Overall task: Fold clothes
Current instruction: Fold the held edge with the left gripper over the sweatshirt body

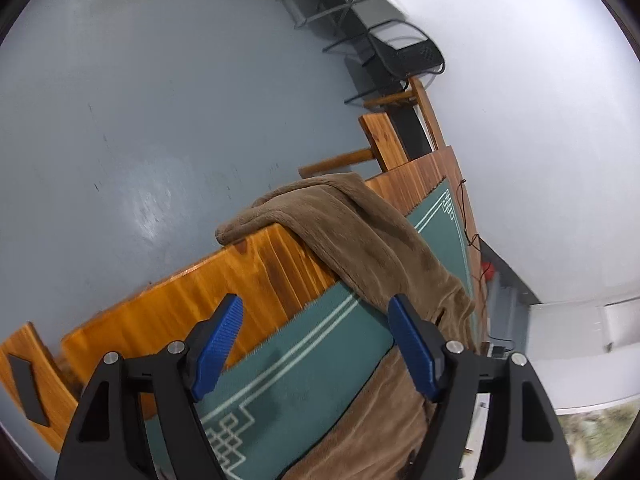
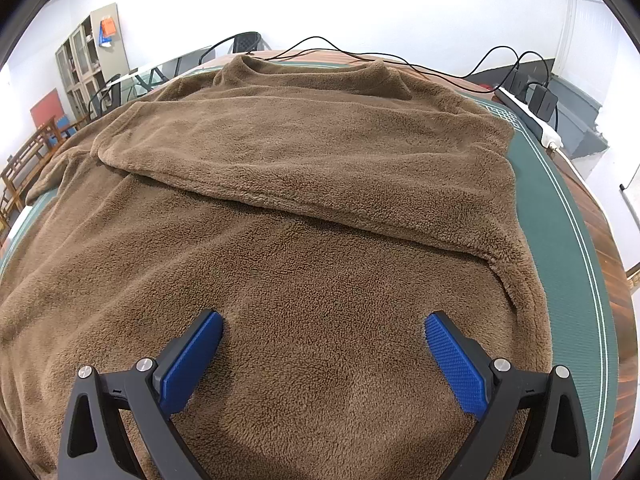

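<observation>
Item: brown fleece sweater (image 2: 312,184), spread flat on a green mat (image 2: 568,216) over a wooden table (image 1: 168,304). Neckline at the far edge in the right wrist view; right sleeve already folded across the chest, running from right to left. Left sleeve (image 1: 304,208) unfolded, trailing past the mat's edge and draped over the table rim.

Handling, judged: thick pile, soft and limp, no stiffness to hold a crease; moderately heavy for a garment, likely to sag and drag when lifted. Not slippery, not fragile; pile should seat well between ribbed pads.

Suggested hold: cuff end or mid-sleeve of the draped left sleeve, pinched through both layers, then carried across the body. Hem corners afterwards for the lengthwise fold.

Left gripper (image 1: 316,332): released, jaws well apart, nothing between them; poised above the mat near the sleeve, right pad close to the fabric.

Right gripper (image 2: 324,344): released, jaws wide, hovering over the near part of the sweater body; contact with the pile not certain.

Other: black cables (image 2: 420,68) and a power strip (image 2: 528,116) at far right.
</observation>
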`<state>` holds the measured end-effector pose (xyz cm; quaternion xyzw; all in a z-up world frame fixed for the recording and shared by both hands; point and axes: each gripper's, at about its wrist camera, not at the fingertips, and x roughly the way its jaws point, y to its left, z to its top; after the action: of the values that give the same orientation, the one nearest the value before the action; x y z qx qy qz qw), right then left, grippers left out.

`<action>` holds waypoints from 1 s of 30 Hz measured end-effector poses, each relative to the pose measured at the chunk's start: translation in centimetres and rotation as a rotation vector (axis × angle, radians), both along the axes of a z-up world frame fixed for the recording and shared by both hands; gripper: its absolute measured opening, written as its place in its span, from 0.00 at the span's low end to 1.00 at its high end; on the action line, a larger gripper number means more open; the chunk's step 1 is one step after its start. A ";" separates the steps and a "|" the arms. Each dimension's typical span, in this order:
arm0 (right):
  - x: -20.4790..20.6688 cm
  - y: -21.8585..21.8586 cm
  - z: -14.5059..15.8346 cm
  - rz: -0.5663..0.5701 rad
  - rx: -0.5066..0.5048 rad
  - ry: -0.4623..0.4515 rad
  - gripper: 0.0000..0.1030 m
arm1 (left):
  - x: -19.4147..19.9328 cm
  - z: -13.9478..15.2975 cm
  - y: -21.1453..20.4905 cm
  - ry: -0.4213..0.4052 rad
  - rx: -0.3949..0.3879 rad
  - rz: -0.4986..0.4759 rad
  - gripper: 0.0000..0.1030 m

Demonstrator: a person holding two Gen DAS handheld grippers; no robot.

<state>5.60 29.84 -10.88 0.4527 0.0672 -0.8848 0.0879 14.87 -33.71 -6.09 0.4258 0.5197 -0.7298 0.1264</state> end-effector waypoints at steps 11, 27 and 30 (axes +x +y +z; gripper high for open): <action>-0.1 -0.5 0.1 -0.102 0.021 -0.040 0.99 | -7.1 -7.6 -4.3 -0.044 0.196 -0.146 0.76; 0.5 -1.3 0.5 -0.331 0.052 -0.072 0.99 | -9.1 -16.2 -7.3 -0.098 0.523 -0.098 0.76; 0.5 -1.3 0.5 -0.351 0.057 -0.078 0.99 | -9.6 -17.8 -7.3 -0.081 0.611 -0.061 0.76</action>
<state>6.09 28.49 -10.42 0.4936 0.0086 -0.8661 -0.0783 5.25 -41.01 -23.87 0.4882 0.6964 -0.5259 -0.0090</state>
